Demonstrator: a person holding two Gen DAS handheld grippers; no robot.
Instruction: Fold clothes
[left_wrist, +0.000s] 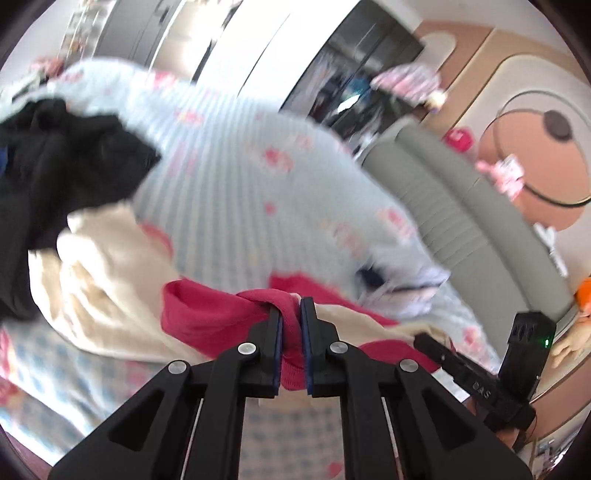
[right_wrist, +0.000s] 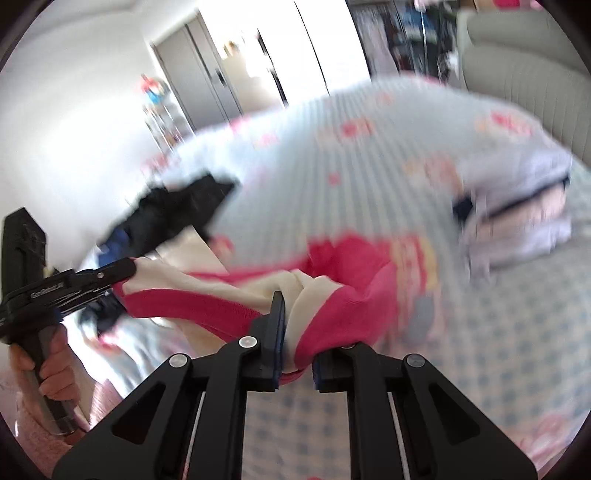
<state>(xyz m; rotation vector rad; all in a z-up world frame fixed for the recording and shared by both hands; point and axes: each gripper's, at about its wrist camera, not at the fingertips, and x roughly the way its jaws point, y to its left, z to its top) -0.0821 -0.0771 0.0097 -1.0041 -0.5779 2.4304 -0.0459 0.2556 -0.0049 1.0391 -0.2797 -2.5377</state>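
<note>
A cream garment with red trim (left_wrist: 122, 295) hangs stretched between both grippers above a bed. In the left wrist view my left gripper (left_wrist: 291, 306) is shut on a bunch of its red edge (left_wrist: 207, 314). The right gripper's tip (left_wrist: 424, 341) shows at the lower right of that view, on the cloth's far end. In the right wrist view my right gripper (right_wrist: 295, 325) is shut on a fold of the cream and red garment (right_wrist: 332, 302). The left gripper (right_wrist: 125, 269) clamps the garment's other end at the left, held by a hand (right_wrist: 55, 373).
The bed carries a pale blue checked sheet (right_wrist: 480, 350) and a light blue quilt with pink prints (left_wrist: 236, 173). A black garment (left_wrist: 59, 170) lies heaped at the left. A folded pale lilac pile (right_wrist: 524, 218) sits near the grey padded headboard (left_wrist: 443, 210). Wardrobes stand behind.
</note>
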